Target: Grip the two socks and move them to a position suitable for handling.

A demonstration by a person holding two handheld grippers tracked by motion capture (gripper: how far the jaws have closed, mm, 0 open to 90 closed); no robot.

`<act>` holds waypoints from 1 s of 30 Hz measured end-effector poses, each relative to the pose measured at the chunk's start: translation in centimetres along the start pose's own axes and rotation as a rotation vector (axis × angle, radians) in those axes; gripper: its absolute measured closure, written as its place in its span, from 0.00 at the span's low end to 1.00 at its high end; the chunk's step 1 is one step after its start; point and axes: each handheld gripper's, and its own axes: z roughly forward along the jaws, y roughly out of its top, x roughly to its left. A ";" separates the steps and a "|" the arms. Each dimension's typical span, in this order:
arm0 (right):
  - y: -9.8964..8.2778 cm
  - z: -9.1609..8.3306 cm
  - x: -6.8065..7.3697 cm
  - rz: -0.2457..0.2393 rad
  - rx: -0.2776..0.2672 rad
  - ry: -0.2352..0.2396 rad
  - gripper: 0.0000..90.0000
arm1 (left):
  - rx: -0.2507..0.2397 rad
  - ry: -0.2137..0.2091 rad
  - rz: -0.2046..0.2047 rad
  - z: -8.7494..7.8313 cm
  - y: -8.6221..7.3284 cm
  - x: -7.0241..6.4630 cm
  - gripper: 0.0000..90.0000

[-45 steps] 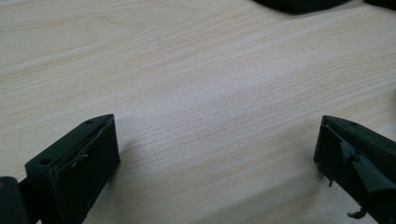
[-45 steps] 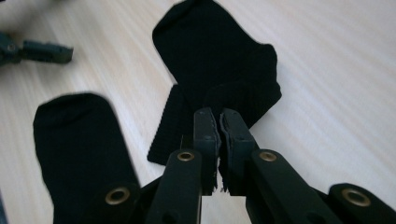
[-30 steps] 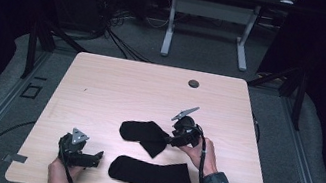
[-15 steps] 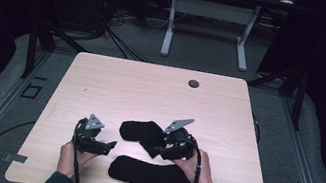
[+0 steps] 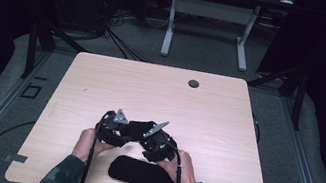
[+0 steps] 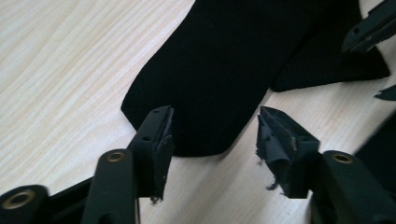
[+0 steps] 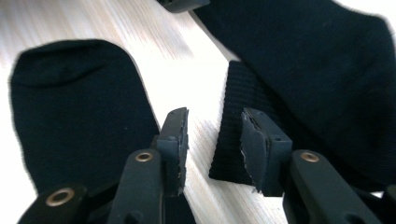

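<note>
Pretty much the whole far half of the table (image 5: 161,91) is open, just a small dark grommet (image 5: 194,84) near the back edge. Up front it's tight: both grippers crowd one black sock (image 5: 136,128), with a second sock (image 5: 139,172) lying right between the person's wrists.

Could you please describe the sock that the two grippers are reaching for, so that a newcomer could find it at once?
Start at the wooden table and look to its near edge, where two black socks lie. The one meant is the farther sock, between the left gripper and the right gripper. The nearer sock lies flat between the person's wrists.
</note>
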 end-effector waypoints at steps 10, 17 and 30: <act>-0.3 0.7 -0.4 0.030 0.003 0.001 0.74 | 0.047 -0.004 0.017 1.2 -0.1 0.1 0.59; -0.9 0.6 -0.9 0.075 -0.022 0.008 0.84 | 0.042 -0.007 0.007 1.2 0.0 0.4 0.76; -1.9 0.0 -1.1 0.078 -0.073 -0.006 0.95 | 0.025 0.047 -0.041 1.1 0.1 0.2 0.96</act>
